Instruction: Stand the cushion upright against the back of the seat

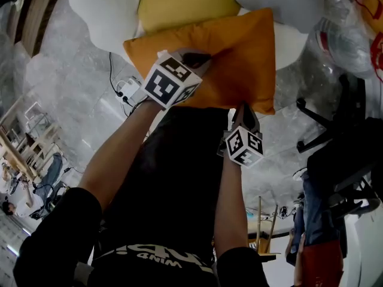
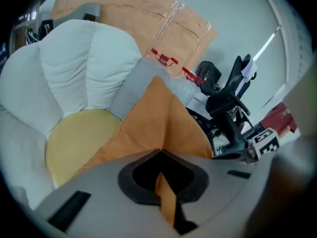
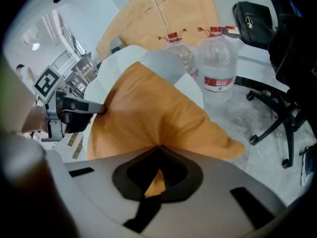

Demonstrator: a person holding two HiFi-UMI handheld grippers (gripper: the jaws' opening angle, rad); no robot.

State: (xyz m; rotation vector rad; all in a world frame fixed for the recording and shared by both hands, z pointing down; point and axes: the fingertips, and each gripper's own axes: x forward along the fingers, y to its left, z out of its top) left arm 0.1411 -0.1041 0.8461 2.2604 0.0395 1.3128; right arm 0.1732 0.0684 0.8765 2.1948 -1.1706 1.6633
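An orange cushion (image 1: 239,52) hangs lifted in front of a white shell-shaped seat (image 1: 102,11) with a round yellow seat pad (image 1: 185,5). My left gripper (image 1: 192,60) is shut on the cushion's near left edge; in the left gripper view a fold of orange cloth (image 2: 166,197) runs between its jaws. My right gripper (image 1: 245,111) is shut on the cushion's lower right corner, with orange cloth (image 3: 154,181) pinched in its jaws. The seat's padded back (image 2: 84,68) rises behind the yellow pad (image 2: 79,143). The cushion (image 3: 148,118) sags between the two grips.
Two large water bottles (image 3: 218,68) stand right of the seat. A black office chair (image 3: 282,108) is at the far right, also black chair legs (image 1: 323,130). A brown paper sheet (image 2: 148,19) lies behind the seat. A cable and plug (image 1: 122,91) lie on the grey floor.
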